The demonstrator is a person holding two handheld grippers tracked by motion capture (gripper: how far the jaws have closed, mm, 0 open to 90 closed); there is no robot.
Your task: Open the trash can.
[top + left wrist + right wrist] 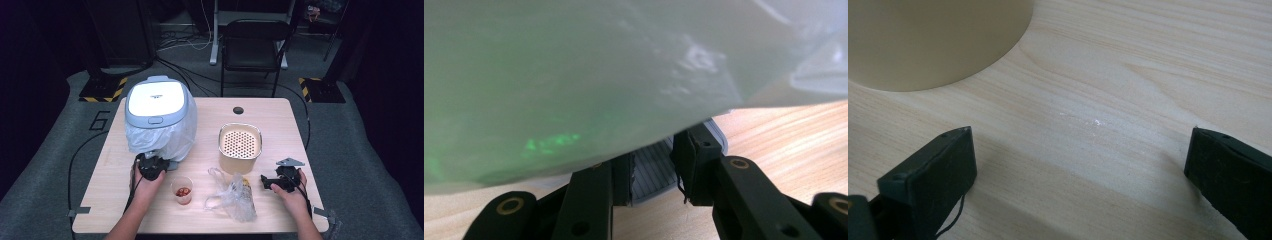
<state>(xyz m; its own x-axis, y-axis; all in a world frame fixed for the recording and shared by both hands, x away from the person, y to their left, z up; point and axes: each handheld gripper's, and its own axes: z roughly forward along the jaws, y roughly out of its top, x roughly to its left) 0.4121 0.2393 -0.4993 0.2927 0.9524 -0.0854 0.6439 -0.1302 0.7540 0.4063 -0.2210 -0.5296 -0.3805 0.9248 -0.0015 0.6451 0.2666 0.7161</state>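
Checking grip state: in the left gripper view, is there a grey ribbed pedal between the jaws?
Yes: the left gripper has its jaws closed on the bin's grey ribbed pedal.

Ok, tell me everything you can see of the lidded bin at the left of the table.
The bin stands upright at the table's back left. It has a closed, rounded grey-blue lid with a white top panel and a clear plastic liner bag hanging around its body. At its base, the left gripper is shut on the ribbed grey pedal.

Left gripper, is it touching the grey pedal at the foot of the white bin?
Touching. In the left gripper view, the left gripper has its jaws closed on the ribbed grey pedal under the plastic liner of the bin, both pads pressing its sides.
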